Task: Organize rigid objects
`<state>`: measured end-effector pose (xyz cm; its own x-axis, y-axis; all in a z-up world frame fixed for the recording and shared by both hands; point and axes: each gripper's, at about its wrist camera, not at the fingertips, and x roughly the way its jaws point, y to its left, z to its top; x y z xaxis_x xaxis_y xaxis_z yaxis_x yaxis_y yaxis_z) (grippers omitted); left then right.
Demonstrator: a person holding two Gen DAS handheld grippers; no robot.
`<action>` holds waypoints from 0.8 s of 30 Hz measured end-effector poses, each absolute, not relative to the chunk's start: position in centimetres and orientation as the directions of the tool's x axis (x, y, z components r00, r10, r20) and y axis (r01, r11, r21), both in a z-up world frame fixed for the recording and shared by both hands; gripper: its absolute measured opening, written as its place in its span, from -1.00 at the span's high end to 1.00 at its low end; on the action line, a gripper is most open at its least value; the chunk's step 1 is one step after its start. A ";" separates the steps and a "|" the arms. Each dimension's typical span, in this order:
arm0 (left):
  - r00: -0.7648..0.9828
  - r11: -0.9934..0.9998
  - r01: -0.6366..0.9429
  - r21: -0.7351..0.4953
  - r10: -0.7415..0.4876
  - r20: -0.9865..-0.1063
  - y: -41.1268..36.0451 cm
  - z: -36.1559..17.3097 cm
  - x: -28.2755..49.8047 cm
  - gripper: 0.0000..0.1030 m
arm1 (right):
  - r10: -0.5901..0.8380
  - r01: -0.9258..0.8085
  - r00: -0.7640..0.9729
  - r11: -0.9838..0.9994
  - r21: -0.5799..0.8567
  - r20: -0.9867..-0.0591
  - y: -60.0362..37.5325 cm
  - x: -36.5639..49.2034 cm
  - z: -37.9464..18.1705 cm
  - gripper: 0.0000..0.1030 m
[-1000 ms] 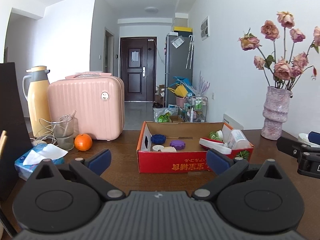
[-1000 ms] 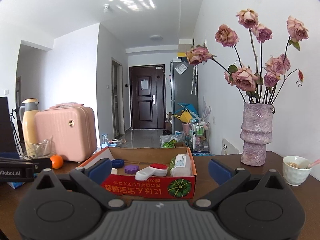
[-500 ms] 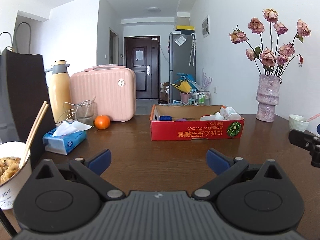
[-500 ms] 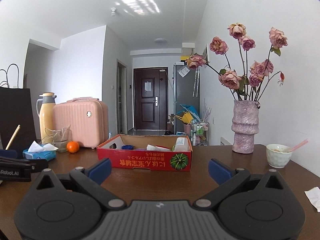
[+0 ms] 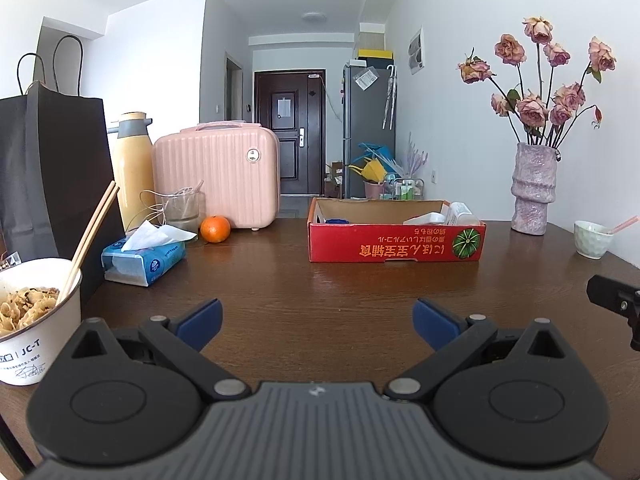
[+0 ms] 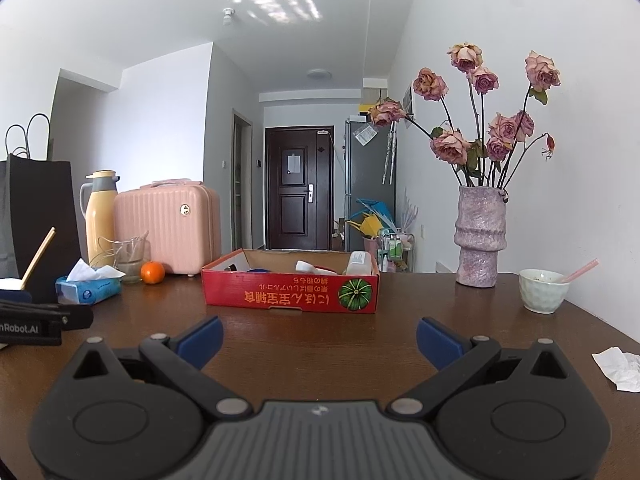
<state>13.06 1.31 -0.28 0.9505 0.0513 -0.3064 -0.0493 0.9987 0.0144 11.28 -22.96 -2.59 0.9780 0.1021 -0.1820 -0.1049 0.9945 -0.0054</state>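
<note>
Dark wooden surface (image 5: 320,280) carries a red cardboard box (image 5: 396,242) well ahead of both tongs, holding what looks like a white bottle (image 6: 358,262) and small items. Left tongs (image 5: 316,320) and right tongs (image 6: 318,338) hover spread wide, empty.

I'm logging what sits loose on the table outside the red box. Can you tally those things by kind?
Containers for food or drink: 4 (flask, glass jug, noodle cup, small bowl)
Bags and cases: 2 (black bag, pink case)
Paper goods: 2 (tissue pack, crumpled paper)
Fruit: 1 (orange)
Vases: 1 (vase)
Total: 10
</note>
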 end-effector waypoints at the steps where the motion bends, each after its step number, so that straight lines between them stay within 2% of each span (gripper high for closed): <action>1: 0.951 0.999 -0.049 0.015 0.051 -0.305 1.3 -0.2 13.0 -1.00 | 0.103 -0.106 0.978 0.994 -0.006 -0.180 -22.9 11.2 -2.5 -1.00; 24: 0.953 0.999 -0.049 0.011 0.050 -0.297 1.3 -0.2 12.5 -1.00 | 0.106 -0.107 0.979 0.994 0.002 -0.174 -23.0 10.8 -2.5 -1.00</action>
<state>12.47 1.30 -0.15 0.9534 0.0502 -0.2974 -0.0491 0.9987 0.0114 10.78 -22.95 -2.51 0.9790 0.1060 -0.1743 -0.1073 0.9942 0.0017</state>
